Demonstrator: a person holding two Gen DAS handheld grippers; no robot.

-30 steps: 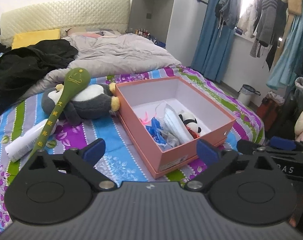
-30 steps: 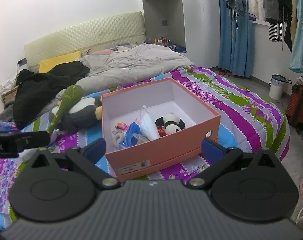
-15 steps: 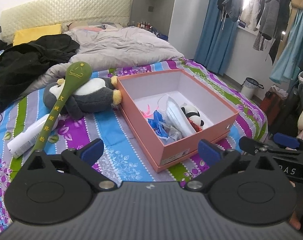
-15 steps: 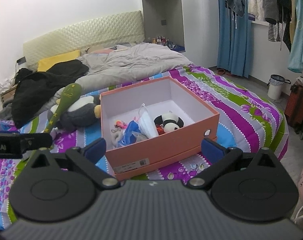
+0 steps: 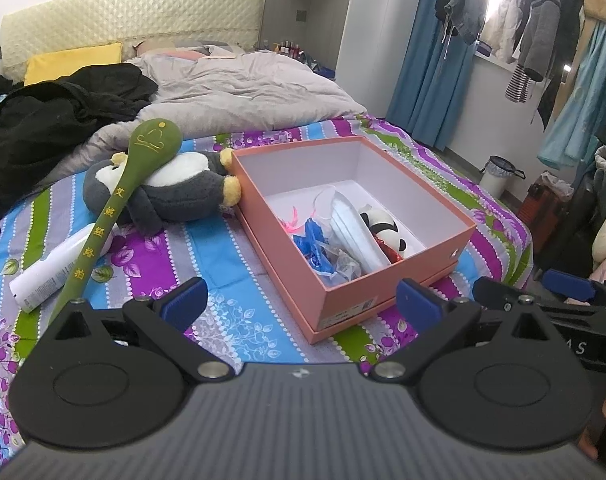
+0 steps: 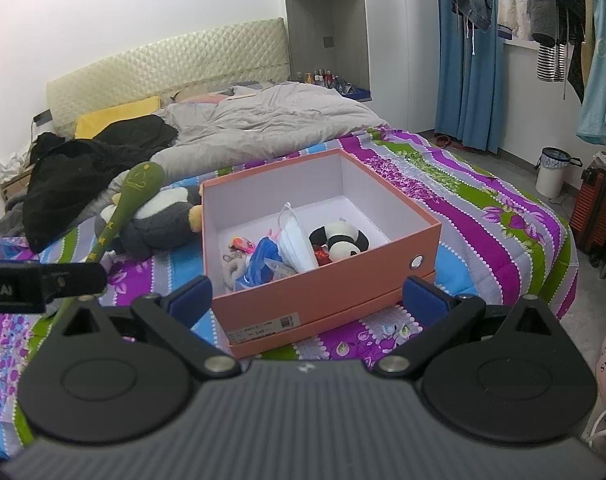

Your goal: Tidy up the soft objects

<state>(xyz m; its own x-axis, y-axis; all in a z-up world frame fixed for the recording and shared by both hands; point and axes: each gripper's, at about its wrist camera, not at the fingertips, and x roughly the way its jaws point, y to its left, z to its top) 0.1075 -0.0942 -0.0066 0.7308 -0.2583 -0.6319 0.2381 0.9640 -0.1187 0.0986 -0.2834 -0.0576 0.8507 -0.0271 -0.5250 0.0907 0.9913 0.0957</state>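
I see the left hand-held gripper [image 5: 299, 300] with its blue-padded fingers spread wide apart and empty, hanging above the foot edge of the bed [image 5: 231, 264]. The right hand-held gripper [image 6: 309, 294] is likewise wide apart and holds nothing. The pink box [image 6: 327, 284] sits open on the striped floral sheet near the foot of the bed, just ahead of both grippers; in the right wrist view its near wall fills the gap between the fingertips, while in the left wrist view its near corner lies between them. Inside it I make out a panda plush [image 6: 339, 240], a white face mask [image 6: 297, 240] standing on edge beside it, and a blue crumpled item [image 6: 261, 260] toward the near left corner. The penguin plush [image 5: 171, 192] lies on its back outside the box, its yellow foot touching the box's left wall, well ahead of the left gripper. A green long-handled massage hammer [image 5: 115, 212] rests diagonally across the penguin, its lower end hidden behind the left gripper's body. A white tube [image 5: 55, 270] lies on the sheet beside the handle. The small pink and grey bits in the box are too tangled to name. The right gripper shows only partly at the right edge of the left view
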